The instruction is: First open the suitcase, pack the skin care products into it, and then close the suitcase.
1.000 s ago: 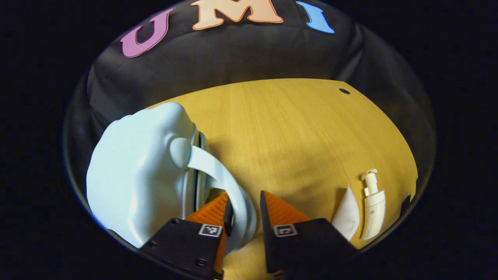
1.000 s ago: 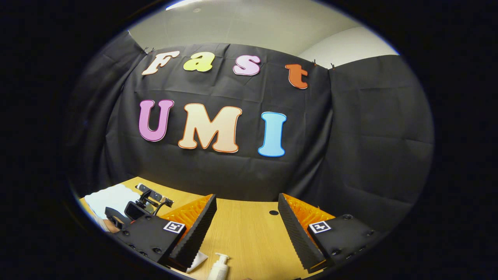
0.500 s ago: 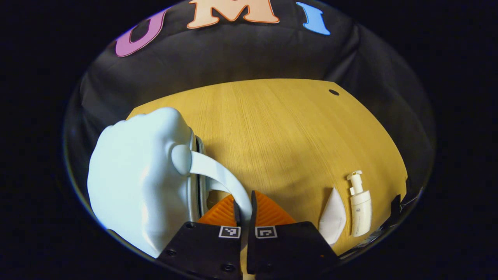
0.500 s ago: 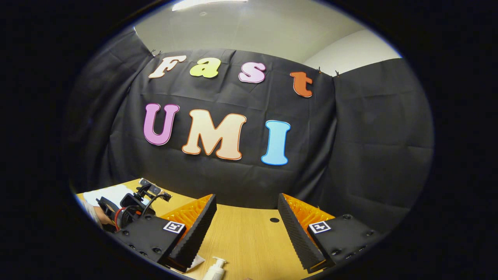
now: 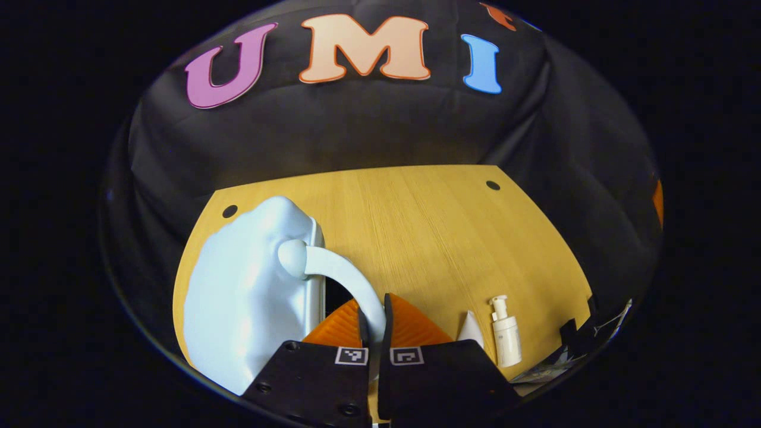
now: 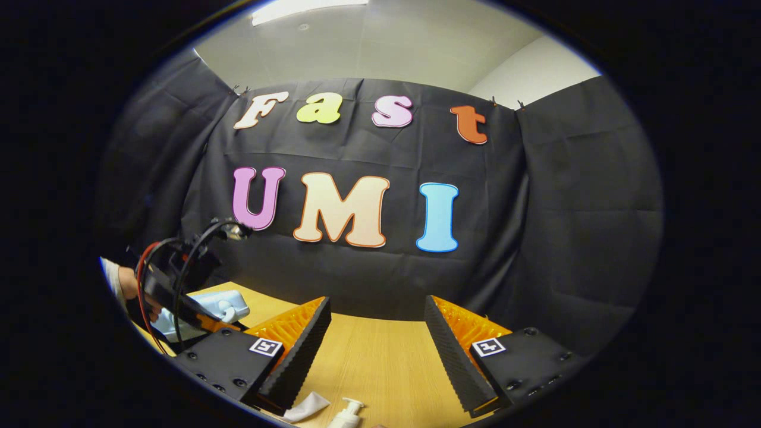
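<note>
Left gripper [image 5: 373, 315] I've got clamped on suitcase [image 5: 250, 297] handle [image 5: 351, 282] to lift lid, right gripper [image 6: 377, 339] spread w/ nothing between, waiting above pump bottle [image 5: 505, 333] & sachet [image 5: 469, 328].

A: From where does the left gripper view look?

B: Close above the wooden table [image 5: 428, 238], tilted down, the pale blue suitcase [image 5: 250, 297] at lower left.

A: The right gripper view?

B: Low over the table [image 6: 368, 356], facing level toward the booth wall. Both share the pump bottle [image 5: 505, 333] [image 6: 349, 413], the suitcase [image 6: 223, 304] and tabletop.
</note>
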A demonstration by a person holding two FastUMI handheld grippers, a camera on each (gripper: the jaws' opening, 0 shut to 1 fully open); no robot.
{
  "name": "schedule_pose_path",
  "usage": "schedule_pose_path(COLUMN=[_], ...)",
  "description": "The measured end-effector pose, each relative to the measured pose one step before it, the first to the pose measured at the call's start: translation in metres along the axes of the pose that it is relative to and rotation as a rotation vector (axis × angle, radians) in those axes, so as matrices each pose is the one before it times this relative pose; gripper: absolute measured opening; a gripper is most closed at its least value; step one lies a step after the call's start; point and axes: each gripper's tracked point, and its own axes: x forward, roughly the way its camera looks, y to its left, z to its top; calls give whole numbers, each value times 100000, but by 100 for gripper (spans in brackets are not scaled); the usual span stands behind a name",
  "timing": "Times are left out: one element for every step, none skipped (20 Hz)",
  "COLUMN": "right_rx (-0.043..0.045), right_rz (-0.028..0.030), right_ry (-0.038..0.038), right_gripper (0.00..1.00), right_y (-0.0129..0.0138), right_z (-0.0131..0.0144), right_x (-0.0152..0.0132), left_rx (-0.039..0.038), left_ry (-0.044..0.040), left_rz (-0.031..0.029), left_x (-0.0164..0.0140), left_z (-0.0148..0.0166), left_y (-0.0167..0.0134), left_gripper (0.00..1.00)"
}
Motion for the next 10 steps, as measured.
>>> schedule_pose_path(right_rx=[398,551,728,413,74,-40,-36,-32,111,170], right_rz=[1003,1293,973,598,241,204,280,273,385,327], right_ry=[-148,-52,-151,-282,-373,-222,-96,44,154,267], right_gripper=[100,100,100,99,99,100,100,100,100,100], right_y=[302,405,365,211,197,213,314,360,434,553], right_z=[68,-45,108,87,94,29,99,-12,-87,-60], right_x=[142,67,145,136,151,149,296,201,155,197], left_rx=[-2490,-1817,-1569,-311,-383,230,252,-203,-146,-378], left_ry=[-1211,-1397,-1279,-1510,-1738,-650,-1000,-754,-1079,-1440], left_rz=[15,9,3,-543,-41,588,496,913,689,624], left_x=[-746,-715,-697,-688,-679,-695,-478,-547,-403,-406], left_z=[747,851,534,814,734,482,576,541,449,606], left_y=[763,673,638,688,780,911,987,1050,926,887], left_gripper=[0,0,0,0,0,0,0,0,0,0])
